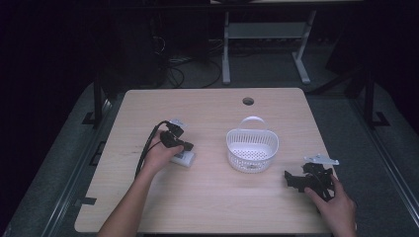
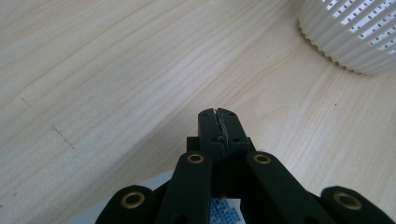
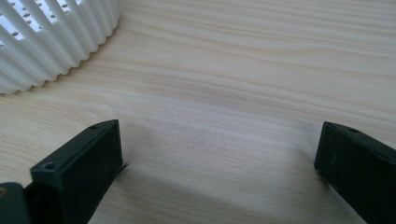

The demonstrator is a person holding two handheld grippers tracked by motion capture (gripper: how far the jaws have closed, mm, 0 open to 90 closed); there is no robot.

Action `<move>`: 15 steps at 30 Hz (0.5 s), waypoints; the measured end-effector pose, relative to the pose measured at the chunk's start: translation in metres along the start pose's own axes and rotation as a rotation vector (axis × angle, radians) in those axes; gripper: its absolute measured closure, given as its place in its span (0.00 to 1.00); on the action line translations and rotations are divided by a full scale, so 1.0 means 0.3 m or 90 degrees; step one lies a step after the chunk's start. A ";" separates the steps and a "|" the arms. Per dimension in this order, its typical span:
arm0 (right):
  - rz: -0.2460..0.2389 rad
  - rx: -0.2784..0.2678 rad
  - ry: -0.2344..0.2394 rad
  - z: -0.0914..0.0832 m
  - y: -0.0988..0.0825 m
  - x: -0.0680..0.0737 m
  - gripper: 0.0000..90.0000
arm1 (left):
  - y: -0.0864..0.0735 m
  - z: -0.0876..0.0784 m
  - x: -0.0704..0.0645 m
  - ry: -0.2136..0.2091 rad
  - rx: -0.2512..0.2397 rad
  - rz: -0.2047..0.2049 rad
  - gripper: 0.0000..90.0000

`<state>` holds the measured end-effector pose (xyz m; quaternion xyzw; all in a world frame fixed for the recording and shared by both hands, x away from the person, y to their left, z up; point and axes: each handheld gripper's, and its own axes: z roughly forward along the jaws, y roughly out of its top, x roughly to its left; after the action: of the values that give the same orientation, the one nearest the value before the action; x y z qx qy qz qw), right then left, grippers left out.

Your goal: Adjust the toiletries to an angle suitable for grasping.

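The left gripper (image 1: 184, 145) sits over a small white packet (image 1: 183, 159) on the left half of the counter (image 1: 207, 212), its jaws pressed together with nothing visible between the tips in the left gripper view. Judging by that, the packet is not gripped at the tips; the gripper looks to rest on or just above it, perhaps to pin it or line up for a pickup. Whether it touches the packet I cannot tell.

The right gripper (image 1: 295, 179) lies low near the right edge, jaws spread wide over bare wood, as the right gripper view shows. It seems parked, waiting its turn.

Between the two stands the basket (image 1: 252, 150), slightly right of the counter's middle, likely where the packet is meant to go.

The packet is flat, white and roughly rectangular, with a patch of small blue print showing beneath the left gripper's body (image 2: 224, 212). It looks light and thin, so it could slide when nudged. The basket is white slatted plastic with a hoop handle and appears empty.
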<state>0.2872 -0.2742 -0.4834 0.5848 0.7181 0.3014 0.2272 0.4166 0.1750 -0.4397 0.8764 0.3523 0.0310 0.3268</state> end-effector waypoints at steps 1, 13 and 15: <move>0.000 0.000 0.000 0.000 0.000 0.000 0.01 | -0.003 0.001 -0.001 -0.002 -0.002 -0.004 1.00; 0.000 0.000 0.000 0.000 0.000 0.000 0.00 | -0.036 -0.005 -0.018 -0.016 0.015 -0.002 1.00; 0.000 0.000 0.000 0.000 0.000 0.000 0.00 | -0.039 -0.007 -0.019 -0.018 0.014 -0.003 1.00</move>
<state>0.2871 -0.2742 -0.4834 0.5850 0.7180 0.3012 0.2270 0.4047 0.1788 -0.4440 0.8795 0.3498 0.0139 0.3223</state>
